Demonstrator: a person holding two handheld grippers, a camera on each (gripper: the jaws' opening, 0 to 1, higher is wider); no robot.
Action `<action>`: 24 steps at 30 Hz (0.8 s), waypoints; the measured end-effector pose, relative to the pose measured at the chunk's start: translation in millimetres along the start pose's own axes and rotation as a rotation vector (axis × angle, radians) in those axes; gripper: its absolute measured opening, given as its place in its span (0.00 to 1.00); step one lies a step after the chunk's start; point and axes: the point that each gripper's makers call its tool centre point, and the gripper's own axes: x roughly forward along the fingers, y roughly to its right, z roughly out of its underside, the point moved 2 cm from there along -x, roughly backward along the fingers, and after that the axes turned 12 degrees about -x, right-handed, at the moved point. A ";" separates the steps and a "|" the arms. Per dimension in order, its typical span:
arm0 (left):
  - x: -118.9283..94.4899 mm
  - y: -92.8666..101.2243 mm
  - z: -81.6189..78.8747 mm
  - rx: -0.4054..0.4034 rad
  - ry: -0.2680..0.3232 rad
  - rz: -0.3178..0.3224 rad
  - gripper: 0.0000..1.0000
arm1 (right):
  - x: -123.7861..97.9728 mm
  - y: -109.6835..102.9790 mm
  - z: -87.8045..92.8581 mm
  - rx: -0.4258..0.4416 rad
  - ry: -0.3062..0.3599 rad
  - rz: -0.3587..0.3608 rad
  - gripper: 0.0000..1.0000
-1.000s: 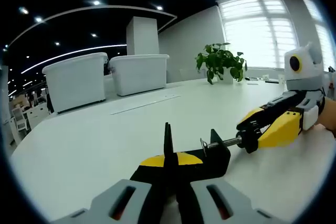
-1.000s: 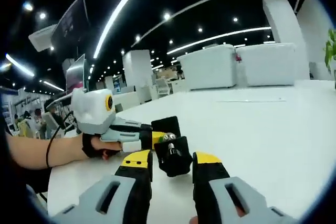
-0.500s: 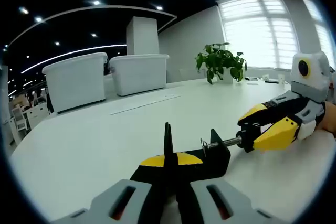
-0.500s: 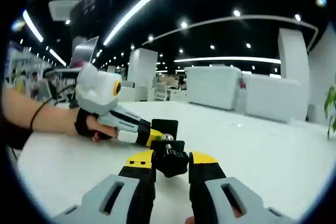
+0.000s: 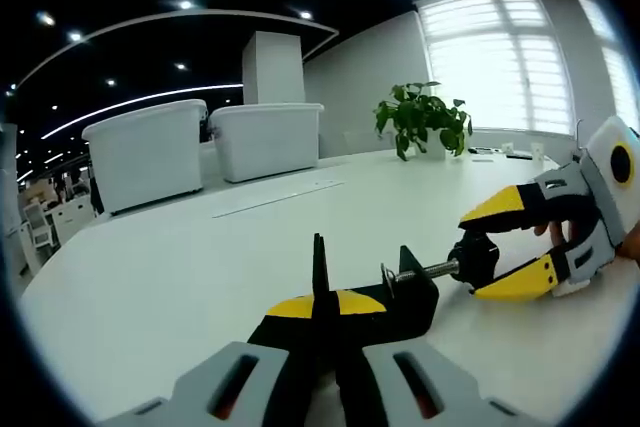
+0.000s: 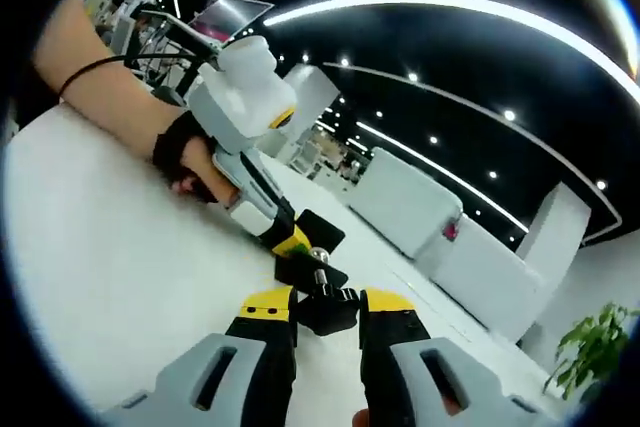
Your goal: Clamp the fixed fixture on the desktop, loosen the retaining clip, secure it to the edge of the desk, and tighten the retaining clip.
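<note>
A black clamp fixture (image 5: 400,297) stands on the white desk (image 5: 180,277), with my left gripper (image 5: 320,309) shut on its thin upright plate. Its threaded screw (image 5: 425,271) points right and ends in a black knob (image 5: 472,257). My right gripper (image 5: 480,259) comes in from the right, rolled over, with its yellow-tipped jaws shut on that knob. In the right gripper view the knob (image 6: 326,309) sits between my right gripper's (image 6: 326,305) jaws. Behind it, the left gripper (image 6: 292,243) holds the clamp body (image 6: 318,235), gripped by a gloved hand (image 6: 185,157).
Two white bins (image 5: 145,152) (image 5: 265,137) stand at the back of the desk, and a potted plant (image 5: 420,119) by the bright window. A long seam (image 5: 275,199) runs across the desktop. A person's forearm (image 6: 105,87) reaches in from the upper left.
My right gripper has rolled around the screw's axis while staying on the knob, so the right gripper view has tilted strongly. The left gripper and clamp body have stayed put.
</note>
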 end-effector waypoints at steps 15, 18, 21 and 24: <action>2.6 -2.7 -1.9 -0.002 0.000 -0.004 0.06 | 0.3 8.5 -1.1 0.049 0.017 0.017 0.26; 3.4 -4.1 -1.8 -0.003 0.000 -0.003 0.06 | -4.8 24.1 -3.7 0.308 0.078 0.048 0.35; 3.0 -3.7 -1.1 -0.002 0.000 -0.003 0.06 | -11.4 38.0 6.7 0.548 0.061 0.079 0.34; 3.0 -3.7 -0.4 -0.002 0.000 -0.003 0.06 | -8.3 39.8 21.9 0.770 0.025 0.016 0.31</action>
